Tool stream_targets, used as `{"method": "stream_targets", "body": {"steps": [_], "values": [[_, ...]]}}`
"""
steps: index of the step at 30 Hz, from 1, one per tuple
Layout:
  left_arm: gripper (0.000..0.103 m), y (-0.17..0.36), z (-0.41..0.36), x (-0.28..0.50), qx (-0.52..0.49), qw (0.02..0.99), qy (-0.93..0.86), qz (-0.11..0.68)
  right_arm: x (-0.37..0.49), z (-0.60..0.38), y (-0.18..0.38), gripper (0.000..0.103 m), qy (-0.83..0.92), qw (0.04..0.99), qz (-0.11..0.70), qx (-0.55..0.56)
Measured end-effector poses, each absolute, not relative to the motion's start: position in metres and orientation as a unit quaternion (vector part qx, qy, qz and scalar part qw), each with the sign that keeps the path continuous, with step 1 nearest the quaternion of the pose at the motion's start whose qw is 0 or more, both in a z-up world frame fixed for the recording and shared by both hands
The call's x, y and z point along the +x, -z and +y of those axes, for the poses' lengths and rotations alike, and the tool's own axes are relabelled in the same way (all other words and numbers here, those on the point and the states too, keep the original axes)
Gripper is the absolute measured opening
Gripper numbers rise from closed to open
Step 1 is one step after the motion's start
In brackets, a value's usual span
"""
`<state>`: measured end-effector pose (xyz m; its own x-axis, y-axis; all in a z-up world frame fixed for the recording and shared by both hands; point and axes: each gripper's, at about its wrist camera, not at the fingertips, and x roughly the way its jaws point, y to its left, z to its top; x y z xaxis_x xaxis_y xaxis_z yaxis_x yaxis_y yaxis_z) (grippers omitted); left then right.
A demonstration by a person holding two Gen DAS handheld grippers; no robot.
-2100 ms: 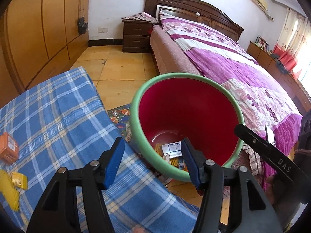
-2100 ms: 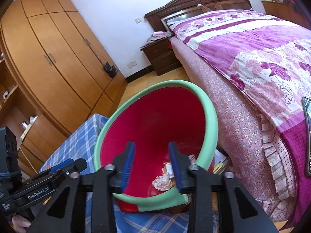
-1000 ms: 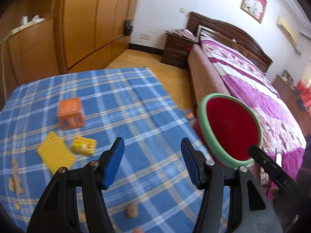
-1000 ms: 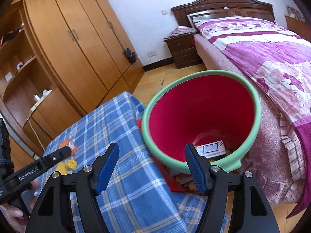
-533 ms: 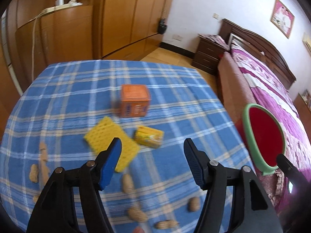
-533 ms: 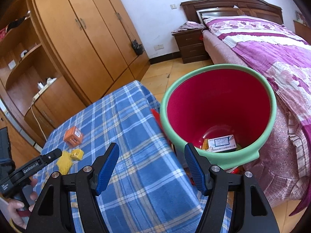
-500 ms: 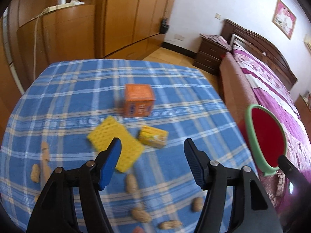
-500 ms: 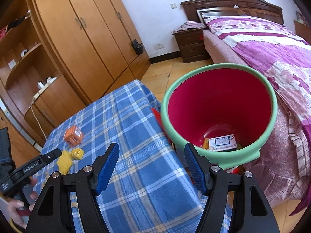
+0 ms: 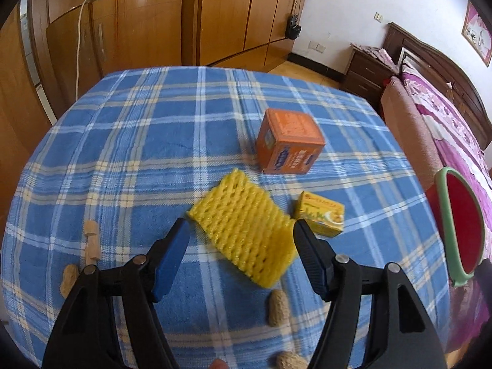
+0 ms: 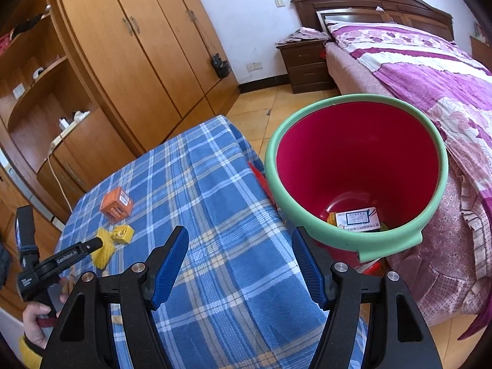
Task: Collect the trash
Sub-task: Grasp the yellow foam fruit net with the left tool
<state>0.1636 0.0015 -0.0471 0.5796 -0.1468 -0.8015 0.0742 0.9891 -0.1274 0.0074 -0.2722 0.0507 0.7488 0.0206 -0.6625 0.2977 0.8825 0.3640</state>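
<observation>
A yellow foam net (image 9: 240, 212) lies flat on the blue plaid table (image 9: 153, 141). My left gripper (image 9: 240, 230) hovers just over its near end, jaws opening, fingertips on either side and pads clear of it. An orange box (image 9: 289, 141) and a small yellow box (image 9: 319, 215) sit just beyond. Several peanuts (image 9: 277, 307) lie scattered nearby. The red bin with a green rim (image 10: 356, 166) stands off the table's right edge, a white box (image 10: 356, 220) inside. My right gripper (image 10: 239, 233) hangs open and bare above the table corner beside the bin.
A bed (image 10: 430, 70) runs behind the bin, with a dark nightstand (image 10: 307, 67) at its head. Wooden wardrobes (image 10: 147, 46) line the far side. In the right wrist view a hand (image 10: 33, 316) holds the left gripper at the lower left.
My left gripper swung from the bin across the table and sank toward the foam net, its jaws spreading. My right gripper let go of the bin's rim, backed off, then held still.
</observation>
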Motion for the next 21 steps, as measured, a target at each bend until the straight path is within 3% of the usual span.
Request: {"method": "stream_targets", "body": {"steps": [14,21], "values": [[0.069,0.058,-0.006,0.171,-0.040,0.885,0.051,0.461,0.015,-0.264,-0.045,0.071,0.069,0.903,0.359,0.226],[0.036,0.056,-0.008,0.166,-0.060,0.883,0.087,0.457,0.019,-0.257,-0.043,0.071,0.060,0.902,0.365,0.221]]}}
